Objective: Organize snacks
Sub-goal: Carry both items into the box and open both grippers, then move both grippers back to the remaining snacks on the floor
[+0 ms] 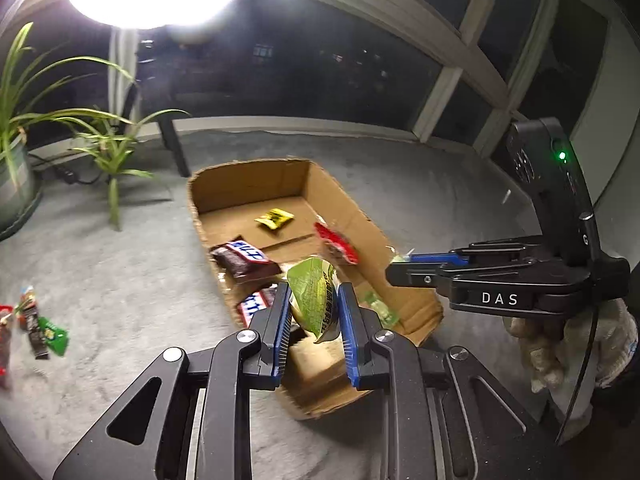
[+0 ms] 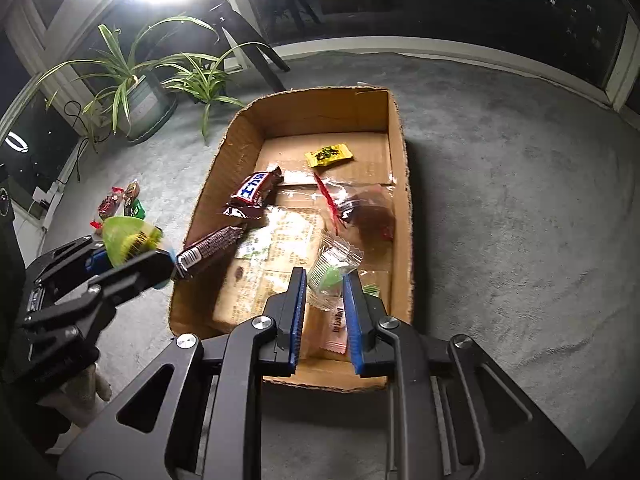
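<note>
the left tool [image 1: 314, 308] points down at a slant over the near end of the cardboard box [image 1: 248, 178], its blue pads narrowed onto a green snack packet [image 1: 314, 296] that stands crumpled between them, above the box floor. in the right wrist view the same tool comes in from nine o'clock, just outside the box's left wall, with the green packet sticking up from its tips. the right tool [image 2: 324, 280] tips steeply down over the near half of the box, its pads drawn in as far as they go on a small clear wrapper with a green sweet [image 2: 332, 276] inside. from the left wrist view the right tool reaches in from three o'clock, level over the box's right edge, gripped from below by a gloved hand [image 1: 568, 344]. inside the box lie two brown chocolate bars [image 2: 254, 194] toward nine o'clock, a yellow sachet [image 2: 329, 155] toward twelve o'clock and a red-and-clear bag [image 2: 360, 208] toward three o'clock. the box sits on grey carpet [image 2: 520, 220], and a few more snacks [image 1: 36, 328] lie on it well apart at nine o'clock. a potted plant [image 2: 132, 76] stands beyond at eleven o'clock.
</note>
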`<move>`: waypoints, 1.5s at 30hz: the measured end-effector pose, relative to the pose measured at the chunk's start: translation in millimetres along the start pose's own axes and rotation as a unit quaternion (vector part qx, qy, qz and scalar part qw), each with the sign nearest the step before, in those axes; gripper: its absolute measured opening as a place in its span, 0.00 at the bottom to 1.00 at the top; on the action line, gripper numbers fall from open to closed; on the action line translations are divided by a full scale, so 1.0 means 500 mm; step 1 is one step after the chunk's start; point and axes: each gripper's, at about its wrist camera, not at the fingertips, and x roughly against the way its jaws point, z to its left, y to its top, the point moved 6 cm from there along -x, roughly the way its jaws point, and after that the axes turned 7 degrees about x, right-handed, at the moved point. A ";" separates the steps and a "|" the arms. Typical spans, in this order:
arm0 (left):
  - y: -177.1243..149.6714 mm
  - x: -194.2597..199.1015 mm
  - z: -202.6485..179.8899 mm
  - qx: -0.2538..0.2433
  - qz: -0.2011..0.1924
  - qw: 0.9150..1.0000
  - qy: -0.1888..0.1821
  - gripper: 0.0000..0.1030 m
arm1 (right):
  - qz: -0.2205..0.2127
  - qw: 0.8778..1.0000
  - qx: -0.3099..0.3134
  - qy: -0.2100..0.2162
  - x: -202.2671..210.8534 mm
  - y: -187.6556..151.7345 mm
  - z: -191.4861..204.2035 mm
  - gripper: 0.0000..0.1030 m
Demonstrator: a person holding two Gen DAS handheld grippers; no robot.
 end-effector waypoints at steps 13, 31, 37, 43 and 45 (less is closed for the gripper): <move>0.003 -0.016 -0.022 -0.012 0.006 1.000 -0.002 0.36 | -0.005 1.000 -0.007 -0.010 0.009 -0.002 -0.001 0.30; 0.007 0.092 0.101 0.021 -0.023 0.999 0.039 0.36 | -0.042 0.999 0.001 0.007 0.031 0.050 0.111 0.49; -0.005 0.140 0.195 0.041 -0.028 0.996 0.069 0.36 | -0.044 0.998 0.022 0.028 0.007 0.079 0.202 0.49; -0.021 0.200 0.331 0.076 -0.036 0.990 0.111 0.36 | -0.040 0.997 0.049 0.054 -0.033 0.103 0.308 0.49; -0.030 0.218 0.378 0.087 -0.036 0.988 0.126 0.36 | -0.039 0.996 0.059 0.062 -0.049 0.111 0.343 0.49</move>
